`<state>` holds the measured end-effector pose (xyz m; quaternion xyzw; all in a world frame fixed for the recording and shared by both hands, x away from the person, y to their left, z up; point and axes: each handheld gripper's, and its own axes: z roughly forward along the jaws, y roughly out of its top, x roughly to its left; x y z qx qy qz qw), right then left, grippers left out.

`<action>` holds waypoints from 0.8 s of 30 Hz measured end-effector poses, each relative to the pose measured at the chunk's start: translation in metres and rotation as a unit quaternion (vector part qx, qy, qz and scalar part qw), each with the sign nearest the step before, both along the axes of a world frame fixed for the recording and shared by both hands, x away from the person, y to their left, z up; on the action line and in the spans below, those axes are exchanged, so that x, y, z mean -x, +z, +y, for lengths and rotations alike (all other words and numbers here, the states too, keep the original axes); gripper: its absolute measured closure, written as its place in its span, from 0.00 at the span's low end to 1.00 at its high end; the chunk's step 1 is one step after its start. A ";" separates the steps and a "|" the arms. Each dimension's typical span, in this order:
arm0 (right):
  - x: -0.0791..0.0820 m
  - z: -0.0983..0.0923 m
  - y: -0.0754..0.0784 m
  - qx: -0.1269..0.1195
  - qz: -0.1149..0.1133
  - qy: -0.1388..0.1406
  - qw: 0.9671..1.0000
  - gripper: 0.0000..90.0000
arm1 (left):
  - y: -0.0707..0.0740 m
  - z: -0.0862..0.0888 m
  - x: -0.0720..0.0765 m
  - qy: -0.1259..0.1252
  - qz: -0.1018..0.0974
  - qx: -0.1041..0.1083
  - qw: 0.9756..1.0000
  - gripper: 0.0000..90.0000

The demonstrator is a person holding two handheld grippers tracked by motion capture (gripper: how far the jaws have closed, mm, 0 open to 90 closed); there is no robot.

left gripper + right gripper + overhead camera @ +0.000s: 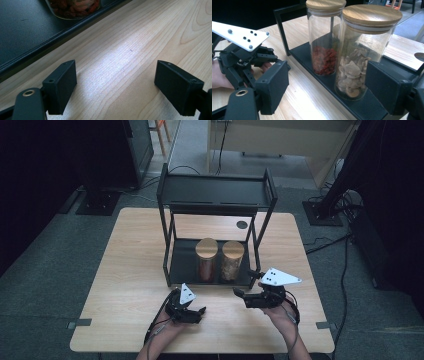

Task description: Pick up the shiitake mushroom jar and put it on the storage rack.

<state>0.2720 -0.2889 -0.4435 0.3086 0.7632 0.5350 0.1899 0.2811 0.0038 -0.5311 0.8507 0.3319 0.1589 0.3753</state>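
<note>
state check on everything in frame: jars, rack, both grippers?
Left jar: upright on lower shelf, wooden lid on, red contents low.
Right jar: upright beside it, lid on, pale slices about half full.
Rack: upright, top shelf bare.
Left gripper: open, over bare table.
Right gripper: open, facing jars.

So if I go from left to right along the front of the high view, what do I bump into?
Left black two-jaw gripper → glass jar of red bits with a wooden lid → glass jar of pale slices with a wooden lid → right black two-jaw gripper.
</note>
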 end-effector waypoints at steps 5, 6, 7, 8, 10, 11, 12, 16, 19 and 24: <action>-0.001 0.002 -0.005 0.003 -0.001 0.006 1.000 0.21 | 0.000 0.000 0.000 0.000 0.000 0.000 1.000 0.20; -0.001 0.002 -0.006 0.003 -0.001 0.007 1.000 0.21 | 0.000 0.000 0.000 0.000 -0.001 0.000 1.000 0.20; -0.001 0.003 -0.007 0.005 -0.001 0.009 1.000 0.21 | 0.000 0.000 0.000 0.000 -0.001 0.000 1.000 0.20; -0.001 0.003 -0.007 0.006 0.000 0.010 1.000 0.21 | 0.000 0.000 0.000 0.000 -0.001 0.001 1.000 0.20; -0.002 0.003 -0.009 0.008 0.002 0.012 1.000 0.21 | 0.000 0.000 0.000 0.000 -0.001 0.000 1.000 0.20; -0.002 0.004 -0.009 0.009 0.002 0.012 1.000 0.21 | 0.000 0.000 0.000 0.000 -0.001 0.001 1.000 0.20; -0.002 0.004 -0.010 0.011 0.002 0.012 1.000 0.21 | 0.000 0.000 0.000 0.000 -0.001 0.000 1.000 0.20; -0.003 0.004 -0.013 0.014 0.004 0.012 1.000 0.21 | 0.000 0.000 0.000 0.000 -0.001 0.001 1.000 0.20; -0.004 0.004 -0.016 0.016 0.006 0.011 1.000 0.21 | 0.000 0.000 0.000 0.000 -0.001 0.001 1.000 0.20; -0.006 0.004 -0.020 0.020 0.012 0.016 1.000 0.21 | 0.000 0.000 0.000 0.000 -0.001 0.000 1.000 0.20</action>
